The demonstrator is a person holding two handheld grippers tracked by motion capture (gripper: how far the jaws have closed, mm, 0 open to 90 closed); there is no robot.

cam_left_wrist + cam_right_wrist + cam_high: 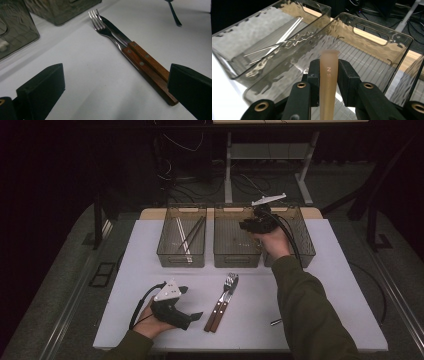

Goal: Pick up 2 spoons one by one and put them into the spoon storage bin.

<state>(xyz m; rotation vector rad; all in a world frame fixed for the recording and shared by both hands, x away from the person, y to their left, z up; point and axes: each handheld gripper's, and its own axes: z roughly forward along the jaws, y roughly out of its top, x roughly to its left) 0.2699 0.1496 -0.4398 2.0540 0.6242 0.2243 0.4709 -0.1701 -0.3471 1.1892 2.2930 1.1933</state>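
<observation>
My right tool [329, 75] pinches a tan handle [329, 82] between its black pads, the handle's blunt end poking up past them. In the high view it hangs over the middle bin [237, 240], upper centre of the frame, with the left bin [182, 236] beside it holding long thin sticks [192, 233]. My left tool [187, 302] rests on the white table [120, 285] at lower left, jaws spread and empty, just beside the wood-handled fork [110, 33] and knife [117, 32] lying side by side.
</observation>
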